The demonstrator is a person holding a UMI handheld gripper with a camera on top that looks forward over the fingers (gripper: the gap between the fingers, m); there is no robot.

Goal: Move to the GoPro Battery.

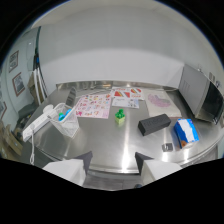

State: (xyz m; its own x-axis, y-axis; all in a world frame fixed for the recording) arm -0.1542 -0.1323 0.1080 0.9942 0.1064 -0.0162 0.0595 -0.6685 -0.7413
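Observation:
A small dark flat block [167,147], seemingly the GoPro battery, lies on the steel table [107,140] ahead of my right finger and off to its right. Just beyond it sits a blue and white box [186,132]. My gripper [114,162] hovers over the table's near edge, open, with nothing between its fingers. The left fingertip [84,159] and the right fingertip [143,160] stand well apart.
A long black box [154,124] lies mid-table, a green toy [119,117] to its left. Sticker sheets [92,106] and a pink sheet [160,102] lie farther back. A clear bin [65,119] and white tool [41,122] stand left, a microwave [202,100] right.

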